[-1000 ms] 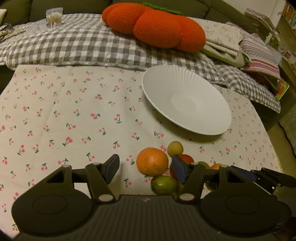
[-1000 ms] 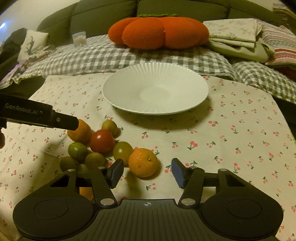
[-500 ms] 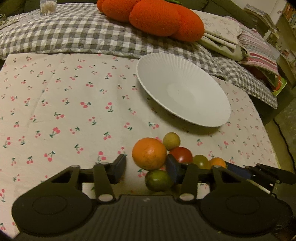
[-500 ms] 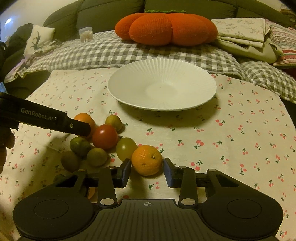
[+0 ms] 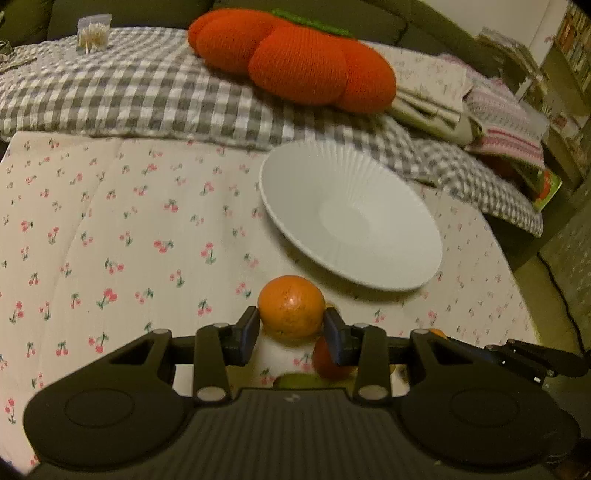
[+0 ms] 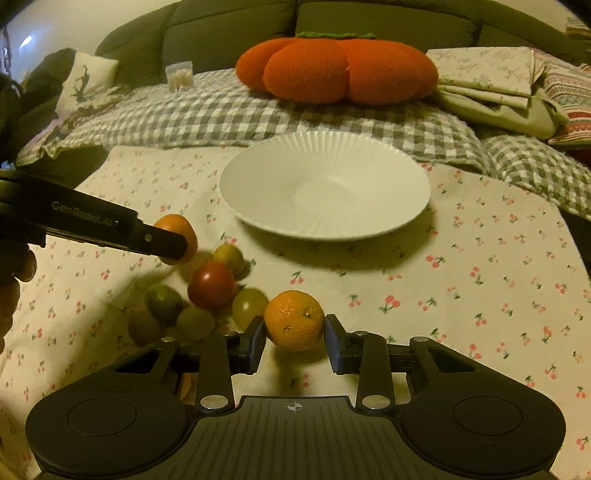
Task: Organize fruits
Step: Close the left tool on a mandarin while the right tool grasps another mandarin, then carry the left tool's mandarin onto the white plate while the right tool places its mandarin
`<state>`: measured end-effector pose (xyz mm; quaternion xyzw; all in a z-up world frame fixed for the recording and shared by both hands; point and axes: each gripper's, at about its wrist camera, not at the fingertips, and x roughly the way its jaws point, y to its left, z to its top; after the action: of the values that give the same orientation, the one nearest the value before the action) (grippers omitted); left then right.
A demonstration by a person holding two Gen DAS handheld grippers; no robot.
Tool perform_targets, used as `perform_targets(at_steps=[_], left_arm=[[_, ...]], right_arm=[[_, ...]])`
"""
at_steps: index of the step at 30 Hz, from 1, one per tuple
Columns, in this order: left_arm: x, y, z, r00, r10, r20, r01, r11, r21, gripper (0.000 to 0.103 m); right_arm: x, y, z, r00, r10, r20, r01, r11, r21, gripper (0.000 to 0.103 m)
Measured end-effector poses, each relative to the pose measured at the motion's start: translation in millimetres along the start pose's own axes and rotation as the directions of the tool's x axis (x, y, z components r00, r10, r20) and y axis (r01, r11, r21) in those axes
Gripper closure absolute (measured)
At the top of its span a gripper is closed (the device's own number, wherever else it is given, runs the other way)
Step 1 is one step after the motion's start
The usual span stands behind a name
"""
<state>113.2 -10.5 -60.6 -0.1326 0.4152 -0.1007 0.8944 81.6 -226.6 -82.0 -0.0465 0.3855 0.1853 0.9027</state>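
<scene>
My left gripper is shut on a large orange and holds it above the cherry-print cloth; it also shows in the right wrist view. My right gripper is shut on a smaller orange and holds it just off the cloth. The empty white ribbed plate lies beyond both, and shows in the left wrist view. A red tomato and several green and yellow fruits lie in a cluster left of my right gripper.
A grey checked blanket with an orange pumpkin cushion lies behind the plate. Folded cloths lie at the back right. A small clear box stands at the back left. The table edge drops off at the right.
Both grippers closed on their oranges and lifted them off the cloth. The left one rose away from the fruit cluster toward the plate.
</scene>
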Motion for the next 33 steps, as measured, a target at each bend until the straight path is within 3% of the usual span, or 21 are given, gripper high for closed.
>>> perform_targets(at_steps=[9, 27, 33], left_arm=[[2.5, -18.9, 26.3, 0.994, -0.056, 0.089, 0.057, 0.998, 0.000, 0.067], [54.1, -31.5, 39.2, 0.997, -0.031, 0.075, 0.031, 1.000, 0.001, 0.071], [44.2, -27.9, 43.9, 0.996, -0.052, 0.073, 0.055, 0.998, -0.043, 0.064]], right_arm=[[0.6, -10.6, 32.9, 0.997, -0.022, 0.077, 0.020, 0.999, 0.032, 0.070], [56.2, -14.5, 57.7, 0.996, -0.073, 0.058, 0.072, 0.997, 0.008, 0.070], [49.6, -22.3, 54.6, 0.995, -0.070, 0.067, 0.068, 0.997, 0.036, 0.062]])
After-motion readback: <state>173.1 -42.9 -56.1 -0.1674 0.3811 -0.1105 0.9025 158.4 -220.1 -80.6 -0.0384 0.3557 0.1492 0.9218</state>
